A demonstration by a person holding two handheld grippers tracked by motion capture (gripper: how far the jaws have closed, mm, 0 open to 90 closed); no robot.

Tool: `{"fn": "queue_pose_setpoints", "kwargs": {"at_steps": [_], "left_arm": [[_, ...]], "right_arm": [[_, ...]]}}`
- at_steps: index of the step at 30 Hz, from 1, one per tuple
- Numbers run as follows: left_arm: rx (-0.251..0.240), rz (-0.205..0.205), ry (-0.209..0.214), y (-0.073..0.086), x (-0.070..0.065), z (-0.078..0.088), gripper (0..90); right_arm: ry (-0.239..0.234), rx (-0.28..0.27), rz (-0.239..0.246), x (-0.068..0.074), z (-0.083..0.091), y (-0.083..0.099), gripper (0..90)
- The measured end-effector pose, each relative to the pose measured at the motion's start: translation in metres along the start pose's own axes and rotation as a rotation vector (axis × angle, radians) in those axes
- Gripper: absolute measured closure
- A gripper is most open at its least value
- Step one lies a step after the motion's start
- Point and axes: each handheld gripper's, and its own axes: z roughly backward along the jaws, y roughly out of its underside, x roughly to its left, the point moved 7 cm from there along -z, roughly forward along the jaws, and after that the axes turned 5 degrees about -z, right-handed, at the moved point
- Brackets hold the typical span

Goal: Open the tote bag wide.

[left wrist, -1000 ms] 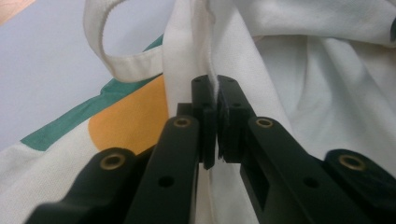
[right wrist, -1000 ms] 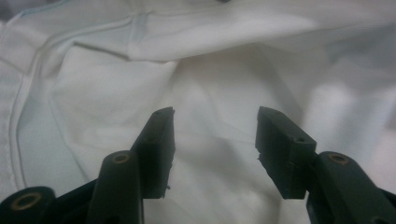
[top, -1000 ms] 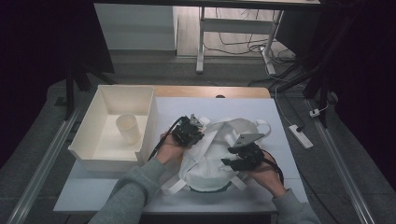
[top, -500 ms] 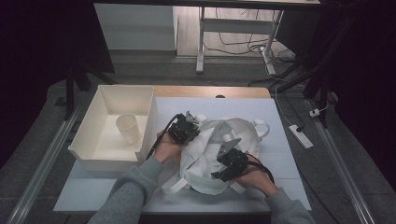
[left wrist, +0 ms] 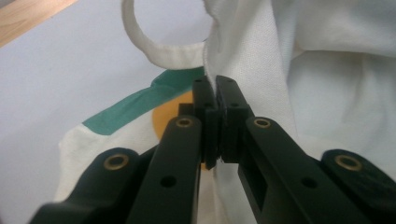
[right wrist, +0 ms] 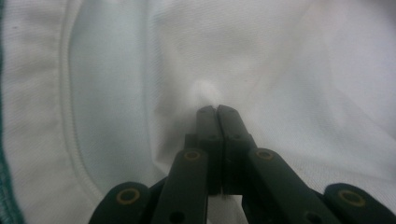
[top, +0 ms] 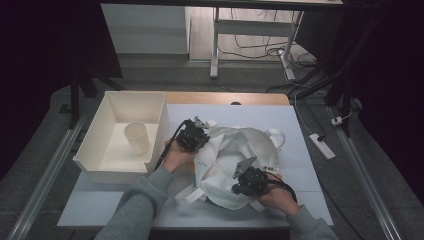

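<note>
White cloth bag [top: 235,155] lies crumpled on the table [top: 100,200], its printed side mostly folded under. Nearest, the right hand-held gripper [top: 246,184] has just been closing and now pinches a small fold, probably one layer. The left hand-held gripper [top: 196,137] clamps the bag's seam. Beyond, a white bin [top: 107,165] holds a cup [top: 137,137].

A white cloth bag [top: 235,155] lies crumpled on the pale table top, just right of centre – bunched into soft folds, with a looped handle [top: 276,136] sticking out at two o'clock and a strap end [top: 189,195] trailing at seven o'clock. Up close its fabric [left wrist: 299,74] shows a green stripe [left wrist: 140,105] and an orange patch – partly hidden.
</note>
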Motion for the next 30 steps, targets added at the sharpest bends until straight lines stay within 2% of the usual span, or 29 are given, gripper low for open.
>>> {"fn": "queue_pose_setpoints", "kwargs": {"at_steps": [6, 10, 16, 19, 21, 24, 27, 28, 30], "left_arm": [[0.0, 0.011, 0.013, 0.001, 0.003, -0.001, 87.0], [0.005, 0.016, 0.024, 0.002, 0.003, -0.002, 87.0], [0.031, 0.02, 0.031, 0.007, 0.004, -0.007, 87.1], [0.053, 0.023, 0.037, 0.012, 0.006, -0.013, 87.0], [0.055, 0.024, 0.036, 0.012, 0.005, -0.015, 87.0], [0.047, 0.021, 0.037, 0.011, 0.004, -0.013, 86.9], [0.049, 0.015, 0.041, 0.011, 0.003, -0.013, 86.8], [0.048, 0.014, 0.043, 0.01, 0.003, -0.013, 86.8], [0.044, 0.019, 0.051, 0.01, 0.002, -0.012, 86.8]], "right_arm": [[0.018, -0.055, -0.028, 0.003, 0.03, 0.011, 89.6], [0.004, -0.068, -0.057, 0.005, 0.038, 0.025, 89.7], [-0.02, -0.04, -0.031, 0.015, 0.035, 0.035, 89.6], [-0.042, -0.018, -0.047, 0.014, 0.025, 0.039, 89.6], [-0.055, -0.021, -0.057, 0.013, 0.024, 0.039, 89.4], [-0.052, -0.044, -0.04, 0.013, 0.028, 0.037, 86.6], [-0.036, -0.102, -0.044, 0.011, 0.039, 0.03, 70.3], [-0.012, -0.134, -0.059, 0.009, 0.046, 0.026, 67.3], [0.064, -0.215, -0.105, -0.001, 0.062, 0.019, 62.4]]}}
